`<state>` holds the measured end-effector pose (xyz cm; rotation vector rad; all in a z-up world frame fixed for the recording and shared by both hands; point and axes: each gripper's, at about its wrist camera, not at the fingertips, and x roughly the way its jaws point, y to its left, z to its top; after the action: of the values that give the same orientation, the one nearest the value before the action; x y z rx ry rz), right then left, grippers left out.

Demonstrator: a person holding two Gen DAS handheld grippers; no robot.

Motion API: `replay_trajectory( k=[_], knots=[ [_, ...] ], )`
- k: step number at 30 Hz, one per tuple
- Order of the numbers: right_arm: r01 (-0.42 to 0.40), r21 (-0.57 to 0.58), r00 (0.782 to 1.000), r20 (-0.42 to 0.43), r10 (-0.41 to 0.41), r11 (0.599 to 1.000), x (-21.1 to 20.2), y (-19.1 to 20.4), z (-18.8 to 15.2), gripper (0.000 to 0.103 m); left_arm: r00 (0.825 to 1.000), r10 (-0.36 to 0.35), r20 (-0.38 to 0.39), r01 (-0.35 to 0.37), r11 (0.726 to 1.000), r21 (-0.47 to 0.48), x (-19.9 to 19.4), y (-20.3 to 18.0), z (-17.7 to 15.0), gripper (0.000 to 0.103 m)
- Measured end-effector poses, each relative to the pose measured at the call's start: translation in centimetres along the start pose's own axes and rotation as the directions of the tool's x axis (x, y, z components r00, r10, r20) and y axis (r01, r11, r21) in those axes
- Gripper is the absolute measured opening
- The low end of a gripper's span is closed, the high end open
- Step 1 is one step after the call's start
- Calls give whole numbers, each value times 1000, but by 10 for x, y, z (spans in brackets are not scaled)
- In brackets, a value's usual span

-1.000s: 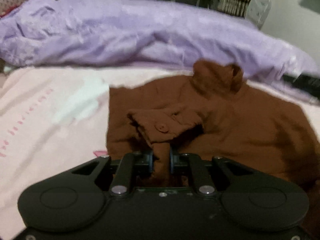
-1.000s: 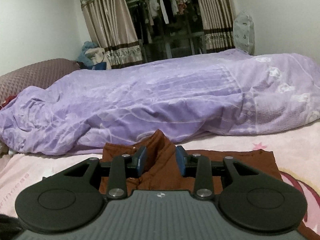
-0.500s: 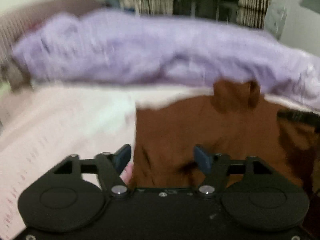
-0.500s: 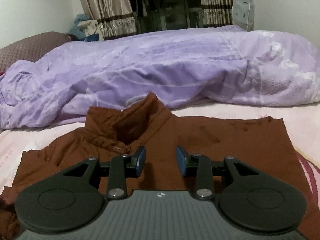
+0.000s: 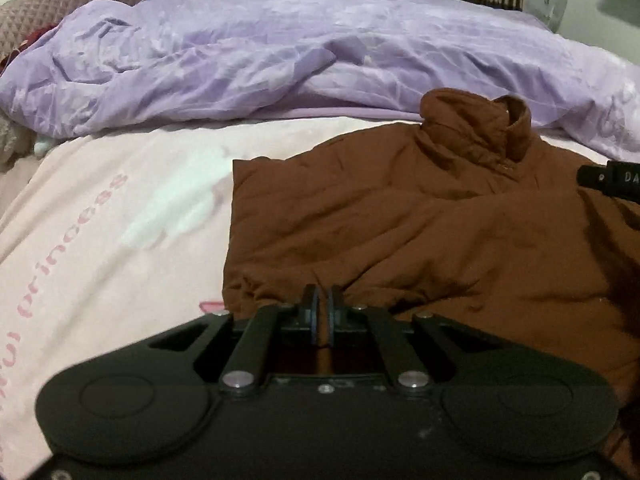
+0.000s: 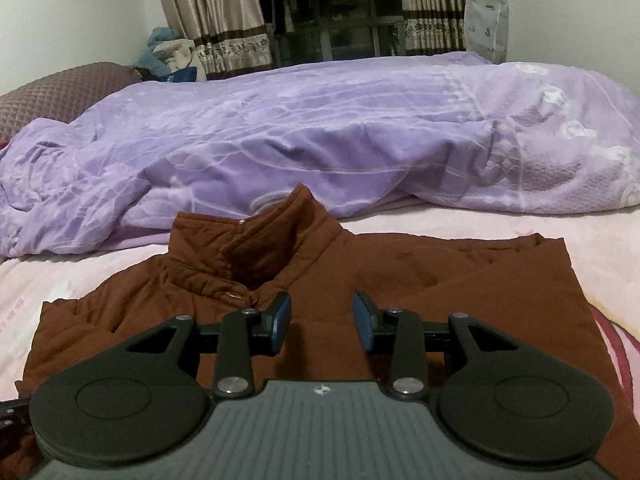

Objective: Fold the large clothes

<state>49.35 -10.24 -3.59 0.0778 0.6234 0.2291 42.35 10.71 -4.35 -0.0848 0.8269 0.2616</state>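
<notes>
Both low over the pink printed bedsheet [image 5: 100, 240], facing the far edge. Left view close at the brown padded jacket's [image 5: 420, 232] near-left hem; right view above its middle [image 6: 440, 280]. Shared: jacket collar, rumpled lilac quilt [image 6: 320, 140].

The brown padded cloth jacket [image 6: 400, 280] looks matt and softly quilted, with faint stitch lines and creases. The lilac duvet [image 6: 320, 128] along the bed's far edge is thin, crinkled cloth with a slight sheen and a paler woven flower pattern. The pale pink bed sheet [image 5: 100, 220] is smooth, matt cloth with printed lettering. The left gripper [image 5: 322, 314] and right gripper [image 6: 322, 317] are matt black plastic with shiny metal rivets; the right's blue finger pads [image 6: 280, 316] look smooth and rubbery.
</notes>
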Motion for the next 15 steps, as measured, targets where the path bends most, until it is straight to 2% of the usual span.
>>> replay_trajectory(
  k=[4, 8, 10, 11, 12, 13, 14, 15],
  knots=[
    [7, -5, 1000, -8, -7, 1000, 1, 0, -1, 45, 1000, 12, 14, -11, 1000, -5, -2, -1, 8, 1],
    [36, -24, 999, -38, -37, 999, 10, 0, -5, 48, 999, 32, -12, -32, 999, -27, 9, 5, 6, 1],
    [40, -27, 998, -52, -41, 999, 14, 0, -7, 48, 1000, 26, -12, -27, 999, -37, 5, 10, 8, 4],
    [41, -26, 997, -57, -42, 999, 15, 0, -8, 48, 1000, 26, -4, -27, 999, -46, 0, 12, 11, 9],
    [42, -27, 997, -60, -44, 999, 16, -1, -9, 48, 999, 28, 20, -27, 998, -65, -6, 14, 17, 30],
    [42, -27, 997, -60, -44, 999, 15, -1, -9, 48, 998, 31, 48, -27, 996, -79, -13, 13, 23, 45],
    [41, -27, 997, -57, -43, 999, 14, -1, -8, 48, 995, 30, 98, -22, 996, -83, -20, 12, 33, 68],
    [40, -27, 998, -52, -41, 999, 12, -1, -8, 48, 989, 30, 143, -20, 997, -75, -25, 9, 42, 72]
  ],
)
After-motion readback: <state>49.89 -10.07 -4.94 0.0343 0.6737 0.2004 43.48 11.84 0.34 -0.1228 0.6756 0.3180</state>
